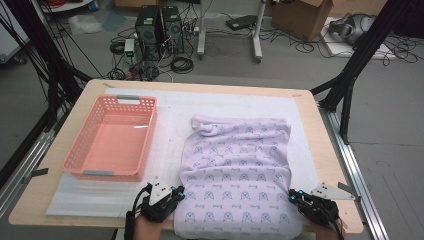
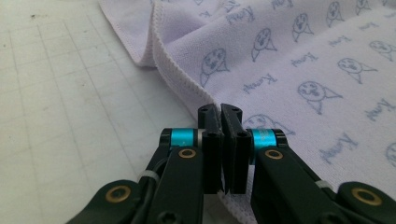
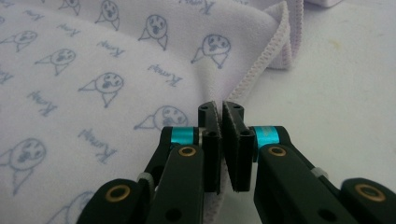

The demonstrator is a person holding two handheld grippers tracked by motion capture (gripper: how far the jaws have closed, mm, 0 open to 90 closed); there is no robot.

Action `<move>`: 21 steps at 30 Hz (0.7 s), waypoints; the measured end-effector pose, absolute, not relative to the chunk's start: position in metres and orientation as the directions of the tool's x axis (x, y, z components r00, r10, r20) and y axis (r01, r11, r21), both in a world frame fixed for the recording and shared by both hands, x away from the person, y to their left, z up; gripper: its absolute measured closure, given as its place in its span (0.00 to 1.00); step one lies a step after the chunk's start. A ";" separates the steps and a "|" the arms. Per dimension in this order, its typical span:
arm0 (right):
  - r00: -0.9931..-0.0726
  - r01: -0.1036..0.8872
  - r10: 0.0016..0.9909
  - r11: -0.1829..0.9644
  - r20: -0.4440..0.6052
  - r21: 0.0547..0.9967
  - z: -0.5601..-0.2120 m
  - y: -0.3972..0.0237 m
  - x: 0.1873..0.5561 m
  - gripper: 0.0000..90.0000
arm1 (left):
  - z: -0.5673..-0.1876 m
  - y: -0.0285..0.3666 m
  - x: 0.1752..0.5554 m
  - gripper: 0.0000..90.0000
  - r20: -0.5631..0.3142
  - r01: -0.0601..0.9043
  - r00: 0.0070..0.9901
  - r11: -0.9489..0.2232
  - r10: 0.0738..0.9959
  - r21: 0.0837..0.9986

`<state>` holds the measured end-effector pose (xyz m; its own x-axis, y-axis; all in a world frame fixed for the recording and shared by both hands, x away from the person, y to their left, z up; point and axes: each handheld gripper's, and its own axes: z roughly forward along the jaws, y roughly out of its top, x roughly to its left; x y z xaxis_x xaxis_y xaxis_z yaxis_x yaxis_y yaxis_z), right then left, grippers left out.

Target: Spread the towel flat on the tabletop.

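Observation:
A pale lilac towel [image 1: 237, 170] printed with small blue cartoon faces lies spread on the white mat, its near end hanging over the table's front edge. My left gripper [image 1: 176, 194] is shut on the towel's near left hem [image 2: 187, 84], the stitched edge pinched between the pads. My right gripper [image 1: 295, 196] is shut on the near right hem [image 3: 254, 70] in the same way. In both gripper views the cloth puckers up into the closed jaws. The towel's far end is rumpled at its left corner [image 1: 205, 126].
An empty pink plastic basket [image 1: 80, 152] stands on the mat left of the towel. The white mat [image 1: 170, 120] covers most of the wooden table [image 1: 320, 150]. Computers, cables and a cardboard box sit on the floor beyond.

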<state>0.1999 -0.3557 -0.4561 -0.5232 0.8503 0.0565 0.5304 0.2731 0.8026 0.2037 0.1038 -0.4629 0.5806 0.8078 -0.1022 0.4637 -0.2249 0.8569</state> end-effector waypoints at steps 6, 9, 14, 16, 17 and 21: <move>-0.536 0.533 0.842 0.277 0.065 0.800 -0.454 -0.358 0.190 0.96 | -0.460 0.110 0.194 0.97 -0.132 0.471 0.590 -0.207 0.797 0.858; -0.547 0.526 0.835 0.288 0.059 0.800 -0.452 -0.357 0.184 0.96 | -0.457 0.114 0.188 0.97 -0.131 0.466 0.594 -0.207 0.794 0.860; -0.560 0.519 0.827 0.306 0.047 0.798 -0.449 -0.356 0.172 0.96 | -0.454 0.120 0.178 0.97 -0.139 0.462 0.599 -0.199 0.788 0.864; -0.568 0.517 0.822 0.313 0.045 0.796 -0.449 -0.356 0.166 0.96 | -0.453 0.122 0.173 0.97 -0.140 0.459 0.604 -0.198 0.785 0.866; -0.572 0.515 0.819 0.313 0.048 0.798 -0.449 -0.356 0.162 0.96 | -0.452 0.124 0.169 0.97 -0.141 0.458 0.612 -0.203 0.778 0.866; -0.585 0.514 0.809 0.314 0.058 0.798 -0.449 -0.358 0.148 0.96 | -0.454 0.127 0.155 0.97 -0.148 0.460 0.640 -0.221 0.754 0.860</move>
<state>0.1484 -0.3576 -0.4492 -0.5851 0.8088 0.0584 0.5139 0.3141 0.7983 0.1554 0.1270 -0.4538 0.6396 0.7544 -0.1478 0.4596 -0.2212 0.8601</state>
